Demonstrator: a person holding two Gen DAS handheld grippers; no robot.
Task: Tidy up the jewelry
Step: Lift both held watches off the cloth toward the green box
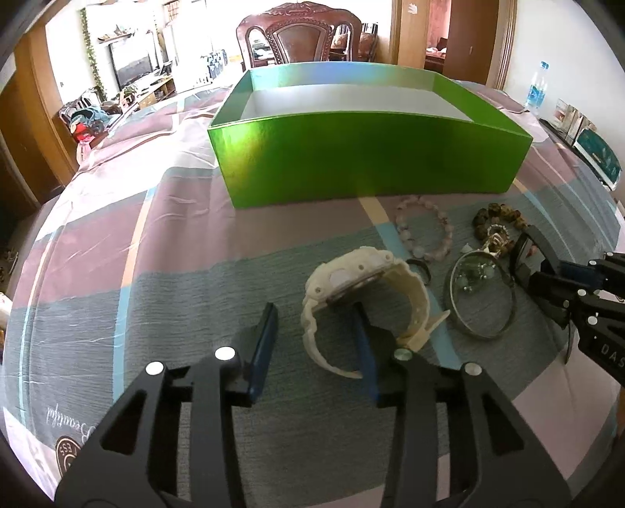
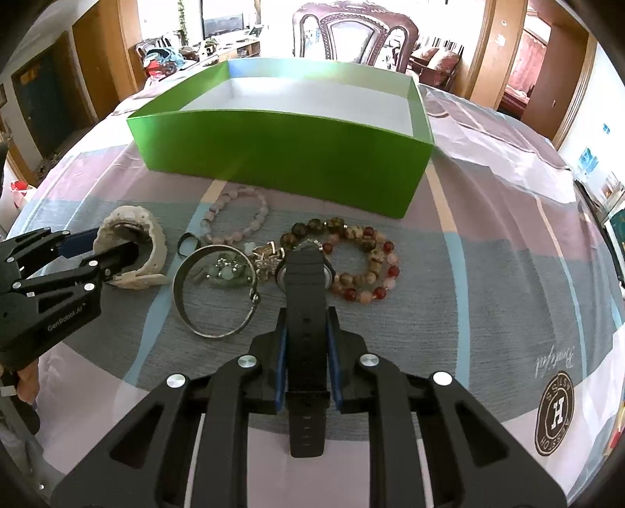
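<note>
An open green box (image 1: 367,156) (image 2: 281,144) with a white inside stands at the back of the table. A white watch (image 1: 359,297) (image 2: 133,242) lies in front of it. My left gripper (image 1: 316,347) (image 2: 113,250) is open, with one finger inside the watch's strap loop and the other outside it. My right gripper (image 2: 306,351) (image 1: 535,265) is shut on the strap of a black watch (image 2: 306,289). A silver bangle (image 1: 482,293) (image 2: 213,289), a pink bead bracelet (image 1: 424,230) (image 2: 238,217) and brown-red bead bracelets (image 2: 359,258) (image 1: 496,222) lie between the grippers.
A striped cloth (image 1: 156,234) covers the table. A small black ring (image 2: 187,244) (image 1: 420,269) lies beside the white watch. A carved wooden chair (image 1: 304,37) stands behind the box. A water bottle (image 1: 537,84) and cards stand at the far right edge.
</note>
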